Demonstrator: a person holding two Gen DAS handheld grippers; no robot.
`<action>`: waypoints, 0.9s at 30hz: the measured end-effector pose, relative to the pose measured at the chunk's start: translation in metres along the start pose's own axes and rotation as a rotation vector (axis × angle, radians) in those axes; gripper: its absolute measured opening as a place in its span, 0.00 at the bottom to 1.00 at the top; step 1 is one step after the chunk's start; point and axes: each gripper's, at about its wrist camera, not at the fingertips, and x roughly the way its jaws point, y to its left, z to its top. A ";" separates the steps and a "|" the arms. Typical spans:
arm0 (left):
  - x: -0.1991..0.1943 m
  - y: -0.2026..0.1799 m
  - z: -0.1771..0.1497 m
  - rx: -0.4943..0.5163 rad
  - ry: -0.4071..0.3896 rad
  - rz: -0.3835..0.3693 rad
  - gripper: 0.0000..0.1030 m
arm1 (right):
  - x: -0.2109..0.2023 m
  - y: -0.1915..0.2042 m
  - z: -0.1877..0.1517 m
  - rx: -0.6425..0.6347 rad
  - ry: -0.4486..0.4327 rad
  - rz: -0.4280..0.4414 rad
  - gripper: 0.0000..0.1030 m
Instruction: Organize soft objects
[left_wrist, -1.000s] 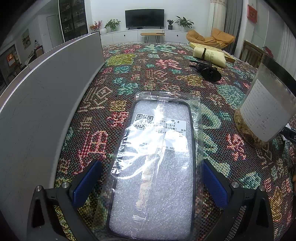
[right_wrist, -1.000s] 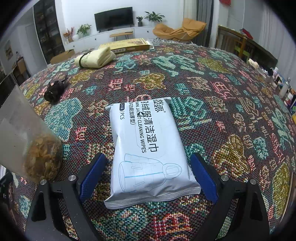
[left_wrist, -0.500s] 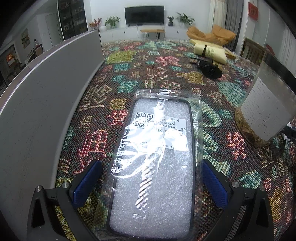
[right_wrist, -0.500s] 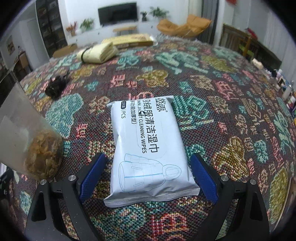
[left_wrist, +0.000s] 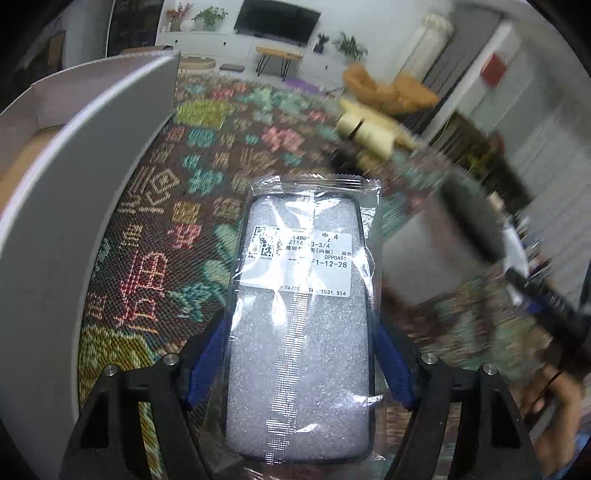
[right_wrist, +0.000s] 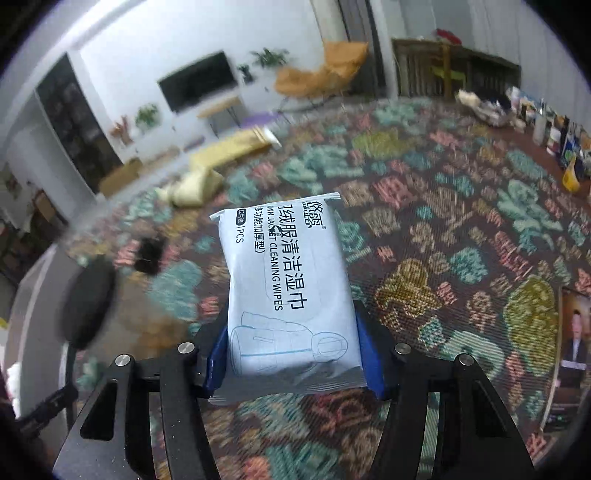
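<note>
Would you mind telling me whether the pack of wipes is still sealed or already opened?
Cannot tell. The wipes pack shows crimped end seams and no lifted flap, but nothing confirms its seal is unbroken.

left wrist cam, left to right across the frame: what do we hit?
Grey box wall → patterned tablecloth → bagged phone case clamped between the closing jaws of the left hand-held gripper → blurred right hand-held gripper → person's hand.

Left claw (left_wrist: 299, 362) and right claw (right_wrist: 291, 354), jaws closing, apparently gripping, angled downward.
</note>
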 end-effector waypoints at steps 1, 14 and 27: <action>-0.008 -0.002 0.003 -0.005 -0.014 -0.015 0.72 | -0.009 0.006 0.002 -0.011 -0.011 0.019 0.60; -0.199 0.126 0.017 -0.069 -0.261 0.226 0.72 | -0.105 0.254 -0.033 -0.243 0.020 0.565 0.60; -0.223 0.207 -0.016 -0.176 -0.288 0.545 1.00 | -0.043 0.350 -0.106 -0.308 0.309 0.786 0.82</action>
